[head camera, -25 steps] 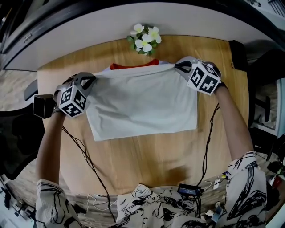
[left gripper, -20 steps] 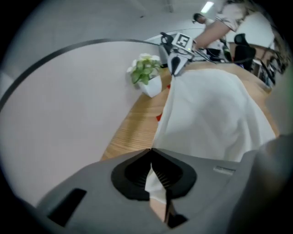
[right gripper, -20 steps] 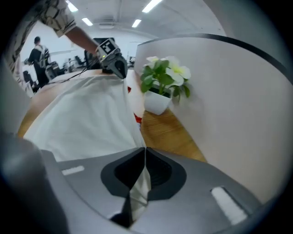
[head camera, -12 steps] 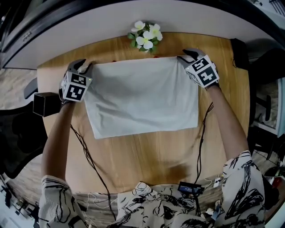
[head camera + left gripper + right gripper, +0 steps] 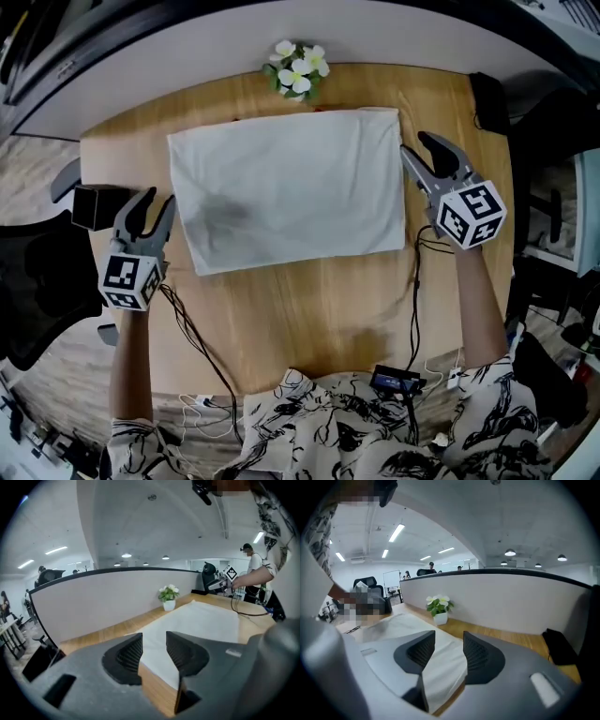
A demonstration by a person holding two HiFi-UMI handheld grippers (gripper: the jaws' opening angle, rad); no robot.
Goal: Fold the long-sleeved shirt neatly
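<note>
So, the left gripper (image 5: 153,651) has its jaws partway apart. They've just been opening, and there's nothing between the pads; only table and cloth show through the gap further off. Same deal with the right gripper (image 5: 449,645): jaws partly apart, just been opening, empty. Both hover clear of the cloth, the left one off the near-left corner and the right one just beside the right edge. The white long-sleeved shirt (image 5: 291,187) lies folded into a flat rectangle on the far half of the wooden table (image 5: 309,309). A small potted plant (image 5: 297,70) with white flowers stands just past its far edge, by the grey partition (image 5: 281,28).
</note>
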